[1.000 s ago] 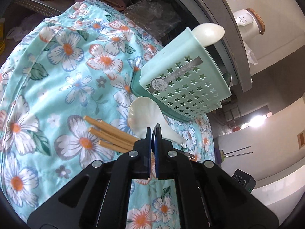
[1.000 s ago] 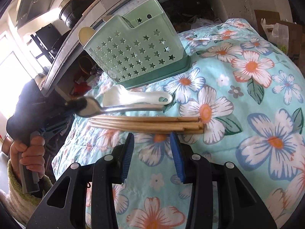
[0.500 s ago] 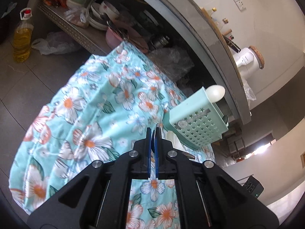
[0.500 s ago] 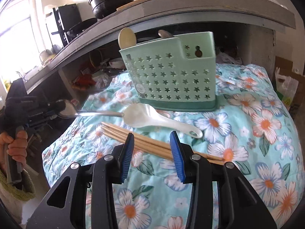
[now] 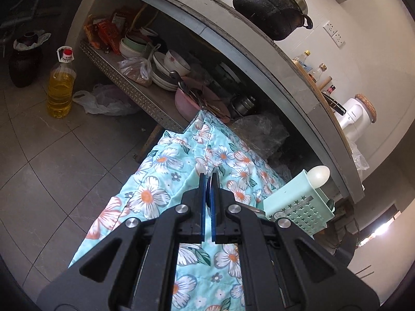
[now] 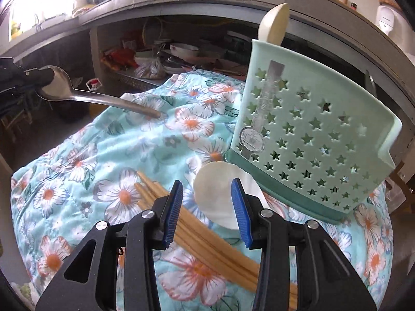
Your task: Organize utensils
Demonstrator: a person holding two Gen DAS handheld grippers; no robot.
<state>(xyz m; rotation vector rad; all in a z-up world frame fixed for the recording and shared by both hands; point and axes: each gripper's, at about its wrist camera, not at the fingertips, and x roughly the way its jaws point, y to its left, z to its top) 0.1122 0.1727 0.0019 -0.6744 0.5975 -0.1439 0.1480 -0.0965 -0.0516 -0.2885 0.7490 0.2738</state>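
Observation:
My left gripper [image 5: 207,181] is shut on a metal spoon [image 6: 85,96], which the right wrist view shows held by its bowl end in the air over the floral cloth [image 6: 85,155]. A mint green utensil holder [image 6: 311,140] with star holes stands on the cloth and holds a cream spoon [image 6: 273,23]; it also shows in the left wrist view [image 5: 298,207]. My right gripper [image 6: 206,207] is open above a white ceramic spoon [image 6: 220,194] and several wooden chopsticks [image 6: 202,235] lying on the cloth.
A grey counter [image 5: 259,59] overhangs a shelf with stacked bowls [image 5: 166,70] and a pink pot [image 5: 186,101]. A black pot [image 5: 272,7] sits on the counter. An oil bottle [image 5: 61,88] stands on the tiled floor left of the cloth.
My left gripper has lifted up and back with the metal spoon, away from the other utensils. My right gripper has moved closer to the holder and now hovers over the white spoon.

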